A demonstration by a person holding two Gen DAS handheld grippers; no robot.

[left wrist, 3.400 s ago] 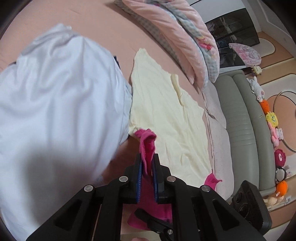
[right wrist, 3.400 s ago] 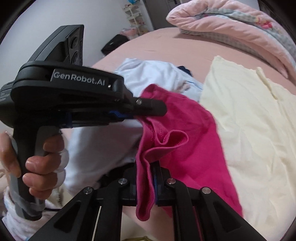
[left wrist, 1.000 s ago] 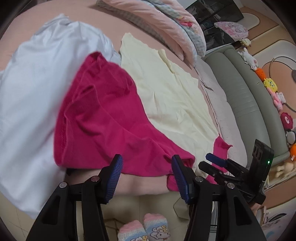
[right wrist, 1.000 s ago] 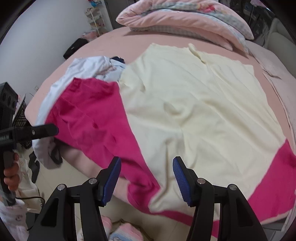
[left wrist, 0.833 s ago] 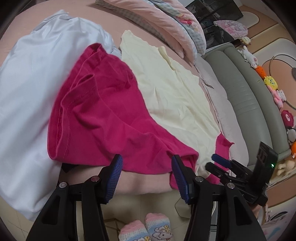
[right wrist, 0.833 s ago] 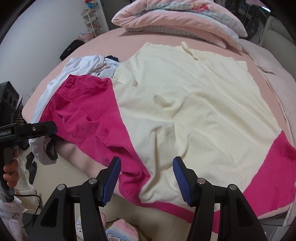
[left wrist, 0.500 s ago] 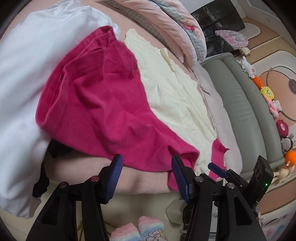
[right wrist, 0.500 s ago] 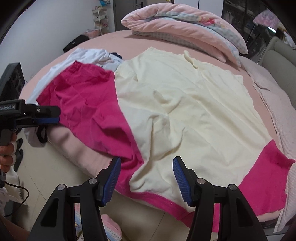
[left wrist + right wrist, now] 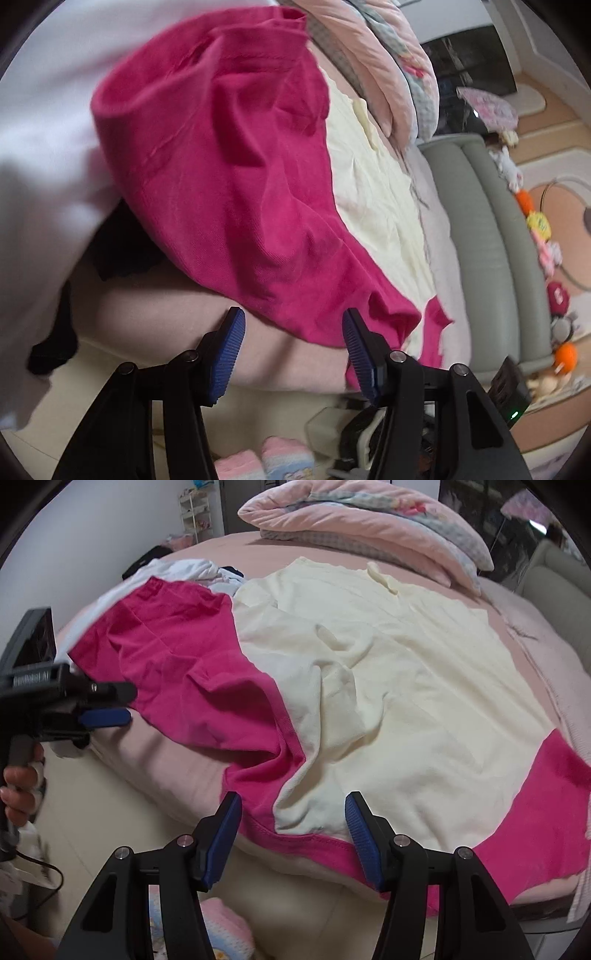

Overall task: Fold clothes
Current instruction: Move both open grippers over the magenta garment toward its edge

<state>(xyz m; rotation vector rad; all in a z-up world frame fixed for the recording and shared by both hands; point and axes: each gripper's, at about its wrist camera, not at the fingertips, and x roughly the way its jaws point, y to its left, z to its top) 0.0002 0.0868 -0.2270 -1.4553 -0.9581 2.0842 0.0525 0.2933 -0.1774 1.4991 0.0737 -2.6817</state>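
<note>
- The magenta garment [image 9: 192,686] lies crumpled across the near edge of the pink bed [image 9: 155,760], its fabric rumpled into broad folds with a stitched hem running along the front.
- A cream garment [image 9: 406,686] is spread flat over it, so magenta shows on both sides of the cream cloth and along the near hem.
- A white garment [image 9: 40,122] lies bunched just beside the magenta one, on its far-left side.
- The left gripper [image 9: 291,341] hovers at the bed edge, its 2 blue-padded fingers [image 9: 227,354] spread wide, holding nothing.
- The right gripper [image 9: 293,825] is likewise wide open and empty, near the hem.
- A folded pink quilt [image 9: 369,520] sits at the bed's far end.
</note>
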